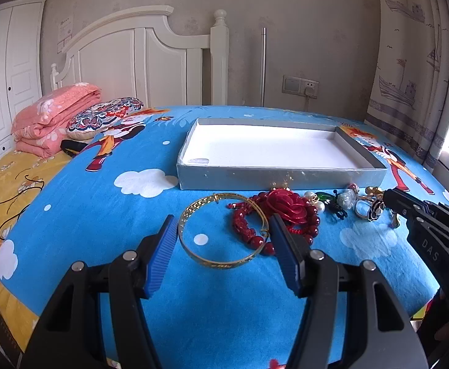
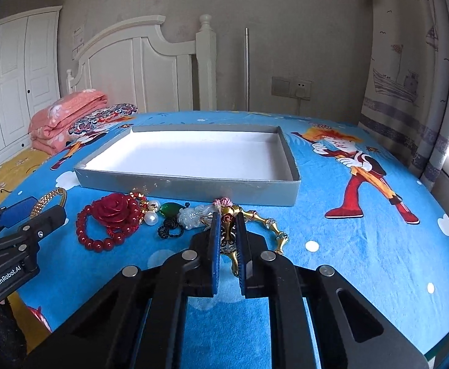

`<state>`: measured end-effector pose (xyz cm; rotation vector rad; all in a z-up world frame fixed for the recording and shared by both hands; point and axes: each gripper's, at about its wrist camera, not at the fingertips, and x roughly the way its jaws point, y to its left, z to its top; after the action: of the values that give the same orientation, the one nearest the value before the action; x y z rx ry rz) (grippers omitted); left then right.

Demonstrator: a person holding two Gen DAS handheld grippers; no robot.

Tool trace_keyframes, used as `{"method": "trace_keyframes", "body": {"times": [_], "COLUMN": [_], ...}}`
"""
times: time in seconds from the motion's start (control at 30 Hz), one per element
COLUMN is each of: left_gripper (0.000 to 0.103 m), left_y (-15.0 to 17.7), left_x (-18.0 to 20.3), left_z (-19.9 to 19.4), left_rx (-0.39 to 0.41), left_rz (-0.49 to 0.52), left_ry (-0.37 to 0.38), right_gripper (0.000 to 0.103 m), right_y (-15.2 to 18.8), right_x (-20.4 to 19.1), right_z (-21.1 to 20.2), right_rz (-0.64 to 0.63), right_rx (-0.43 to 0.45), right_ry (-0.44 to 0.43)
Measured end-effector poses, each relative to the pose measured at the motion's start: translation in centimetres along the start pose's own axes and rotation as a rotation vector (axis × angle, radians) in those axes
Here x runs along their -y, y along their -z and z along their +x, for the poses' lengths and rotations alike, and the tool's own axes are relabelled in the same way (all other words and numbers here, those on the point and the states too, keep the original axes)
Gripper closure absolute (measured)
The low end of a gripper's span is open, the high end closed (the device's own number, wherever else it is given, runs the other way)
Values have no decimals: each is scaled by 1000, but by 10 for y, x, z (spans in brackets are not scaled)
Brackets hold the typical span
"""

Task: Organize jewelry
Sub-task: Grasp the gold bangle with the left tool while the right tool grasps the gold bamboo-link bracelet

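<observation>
A shallow grey box with a white floor (image 1: 282, 177) (image 2: 193, 186) lies on the blue cartoon sheet. Jewelry lies in a row in front of it. My left gripper (image 1: 222, 226) is open, its jaws on either side of a gold bangle (image 1: 193, 253), which overlaps a red bead bracelet with a red rose (image 1: 285, 209) (image 2: 113, 210). My right gripper (image 2: 226, 220) is nearly closed around a gold bamboo-link bracelet (image 2: 273, 226) with an ornate head (image 2: 228, 219). Pearls (image 2: 151, 217), a green stone (image 2: 170, 209), a pale carved pendant (image 2: 190, 216) and a black ring (image 2: 170, 230) lie between.
A folded pink quilt (image 1: 55, 117) and a patterned pillow (image 1: 104, 117) lie at the far left by the white headboard (image 1: 138, 58). A curtain (image 1: 408, 77) hangs at the right. The yellow sheet (image 1: 6, 190) shows at left.
</observation>
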<state>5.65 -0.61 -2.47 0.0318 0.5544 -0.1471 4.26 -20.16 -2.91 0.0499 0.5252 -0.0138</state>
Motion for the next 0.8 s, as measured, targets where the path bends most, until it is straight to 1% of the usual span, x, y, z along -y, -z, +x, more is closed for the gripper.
{"method": "trace_keyframes", "body": {"times": [0.13, 0.3, 0.5, 0.8], "left_gripper": [43, 43, 43, 43], "left_y": [0, -1, -4, -8], "left_x": [8, 16, 26, 25], "left_z": [0, -1, -12, -34], "left_rx": [-5, -8, 14, 50], "left_rz": [22, 36, 54, 34], "left_ry": [15, 39, 47, 14], "right_gripper": [91, 91, 91, 91], "right_y": [-3, -5, -7, -9], "right_x": [17, 33, 25, 4], "right_z": [-11, -19, -34, -56], "right_rz": [50, 81, 66, 23], "right_rx": [33, 39, 65, 98], "right_ry": [32, 50, 25, -11]}}
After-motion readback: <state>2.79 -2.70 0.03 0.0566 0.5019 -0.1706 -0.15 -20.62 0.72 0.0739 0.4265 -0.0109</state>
